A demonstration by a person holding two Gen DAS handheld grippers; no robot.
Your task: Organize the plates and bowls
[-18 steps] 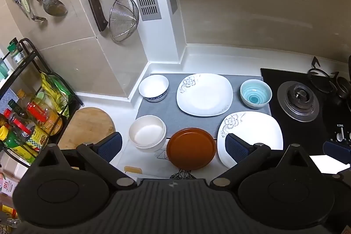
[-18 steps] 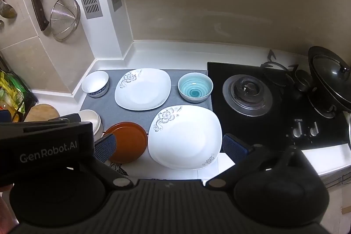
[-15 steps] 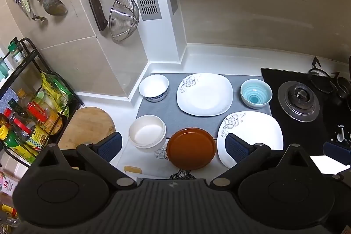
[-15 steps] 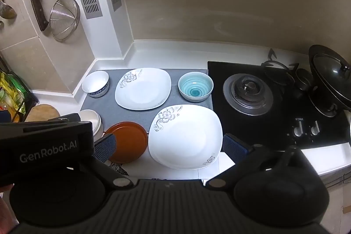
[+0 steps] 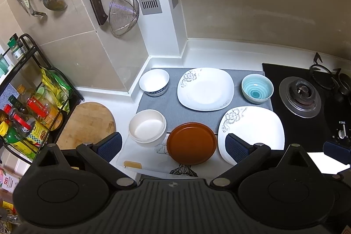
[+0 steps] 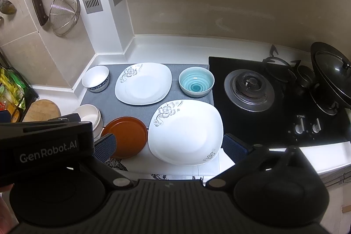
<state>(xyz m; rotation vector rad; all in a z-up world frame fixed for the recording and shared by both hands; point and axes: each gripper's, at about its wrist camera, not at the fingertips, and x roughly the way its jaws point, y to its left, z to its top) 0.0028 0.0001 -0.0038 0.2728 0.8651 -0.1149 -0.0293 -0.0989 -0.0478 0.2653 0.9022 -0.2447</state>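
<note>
Two white square flowered plates lie on the counter, one at the back (image 5: 205,89) (image 6: 143,83) and one at the front right (image 5: 252,132) (image 6: 185,132). A brown round plate (image 5: 191,144) (image 6: 126,136) lies left of the front one. A cream bowl (image 5: 147,128) (image 6: 90,116), a white blue-rimmed bowl (image 5: 154,82) (image 6: 95,78) and a teal bowl (image 5: 257,88) (image 6: 196,81) stand around them. My left gripper (image 5: 173,145) is open and empty above the brown plate. My right gripper (image 6: 169,145) is open and empty above the front white plate.
A grey mat (image 5: 169,105) lies under the back dishes. A black gas hob (image 6: 263,102) with a lidded wok (image 6: 331,74) is on the right. A round wooden board (image 5: 87,124) and a rack of bottles (image 5: 26,115) stand left. Utensils, a cleaver and a strainer (image 5: 124,12) hang on the wall.
</note>
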